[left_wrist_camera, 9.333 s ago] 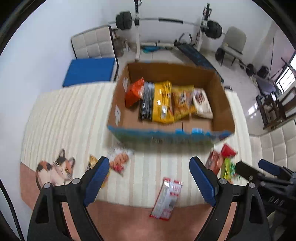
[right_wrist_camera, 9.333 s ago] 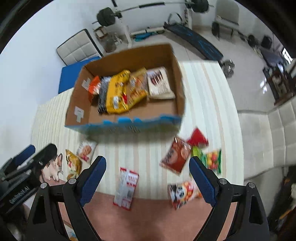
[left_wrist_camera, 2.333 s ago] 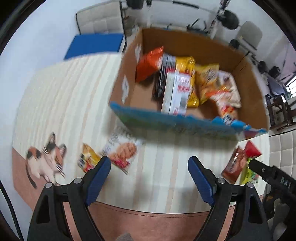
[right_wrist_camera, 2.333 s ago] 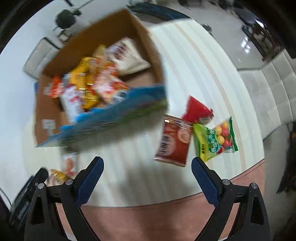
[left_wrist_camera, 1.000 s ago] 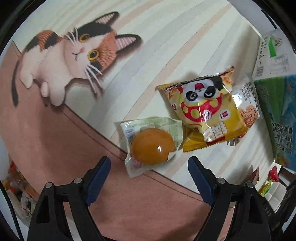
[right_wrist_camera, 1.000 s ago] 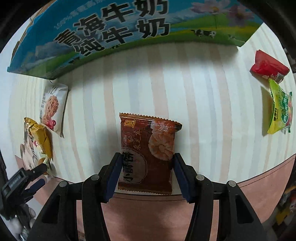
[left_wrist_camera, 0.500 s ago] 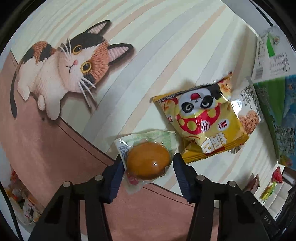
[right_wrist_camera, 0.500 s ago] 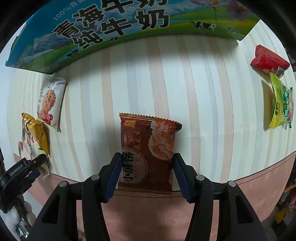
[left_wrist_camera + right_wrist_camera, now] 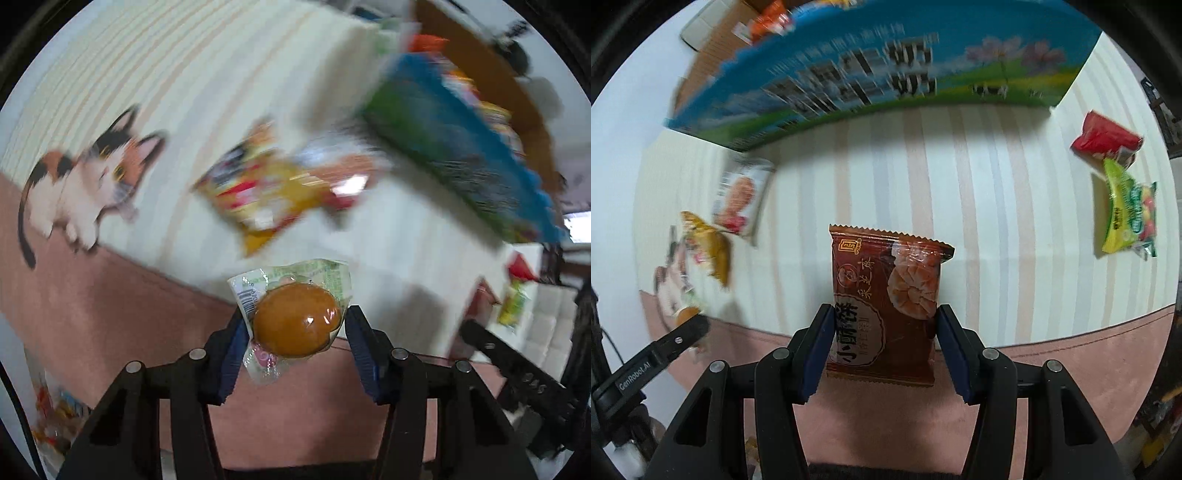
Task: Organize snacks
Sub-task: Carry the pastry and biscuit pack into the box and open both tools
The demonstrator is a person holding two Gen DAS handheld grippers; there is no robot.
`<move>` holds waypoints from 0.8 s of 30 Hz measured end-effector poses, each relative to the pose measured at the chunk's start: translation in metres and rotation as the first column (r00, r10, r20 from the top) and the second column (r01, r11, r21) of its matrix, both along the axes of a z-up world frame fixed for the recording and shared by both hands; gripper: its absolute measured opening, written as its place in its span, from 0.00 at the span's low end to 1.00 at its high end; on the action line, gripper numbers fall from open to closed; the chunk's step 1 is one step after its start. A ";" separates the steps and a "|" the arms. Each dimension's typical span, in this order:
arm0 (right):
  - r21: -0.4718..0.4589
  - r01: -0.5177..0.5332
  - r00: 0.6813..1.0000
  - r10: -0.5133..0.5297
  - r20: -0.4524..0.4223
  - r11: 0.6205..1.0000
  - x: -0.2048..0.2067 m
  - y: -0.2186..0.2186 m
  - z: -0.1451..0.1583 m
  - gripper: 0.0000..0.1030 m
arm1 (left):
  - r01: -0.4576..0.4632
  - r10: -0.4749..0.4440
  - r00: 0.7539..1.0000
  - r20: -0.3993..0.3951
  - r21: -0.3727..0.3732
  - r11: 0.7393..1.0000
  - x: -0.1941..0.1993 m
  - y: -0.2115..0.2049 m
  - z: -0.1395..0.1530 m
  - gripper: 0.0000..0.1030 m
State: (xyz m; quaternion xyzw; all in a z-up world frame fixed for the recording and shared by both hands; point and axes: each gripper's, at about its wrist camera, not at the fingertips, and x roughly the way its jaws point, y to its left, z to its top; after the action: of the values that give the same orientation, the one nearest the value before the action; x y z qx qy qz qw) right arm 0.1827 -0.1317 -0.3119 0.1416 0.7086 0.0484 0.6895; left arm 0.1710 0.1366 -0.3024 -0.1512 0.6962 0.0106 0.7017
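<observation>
Carrying both catches over the milk carton (image 9: 849,85) ahead, I keep my left tongs (image 9: 295,345) clenched on the wrapped bun (image 9: 297,325) and my right tongs (image 9: 884,347) on the brown pastry packet (image 9: 886,306), releasing only above its rim.

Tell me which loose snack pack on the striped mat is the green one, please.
The green pack with coloured balls lies at the far right of the mat, just below the red pack. The packs at the left are yellow and white.

Both tongs point steeply down, left tongs (image 9: 297,341) and right tongs (image 9: 882,345) each clamped on a packet.
</observation>
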 end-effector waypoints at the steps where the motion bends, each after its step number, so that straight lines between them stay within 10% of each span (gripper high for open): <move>1: 0.014 -0.003 1.000 0.003 0.016 1.000 0.000 -0.003 0.012 0.57 | 0.019 -0.019 1.000 0.016 -0.014 1.000 0.005 -0.012 0.010 0.48; 13: 0.092 0.012 0.976 -0.032 0.216 0.996 0.074 -0.039 0.133 0.57 | 0.184 -0.159 0.947 0.279 -0.065 0.981 0.134 -0.069 0.124 0.49; 24: 0.079 0.049 0.982 -0.062 0.177 0.996 0.179 -0.042 0.108 0.57 | 0.208 -0.206 0.972 0.112 -0.012 0.978 0.231 -0.074 0.079 0.49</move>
State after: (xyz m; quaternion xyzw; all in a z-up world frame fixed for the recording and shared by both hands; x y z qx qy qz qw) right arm 0.3621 -0.1739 -0.2035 0.1818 0.6373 0.0681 0.7458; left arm 0.4024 0.0626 -0.2233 -0.0863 0.6684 -0.0791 0.7345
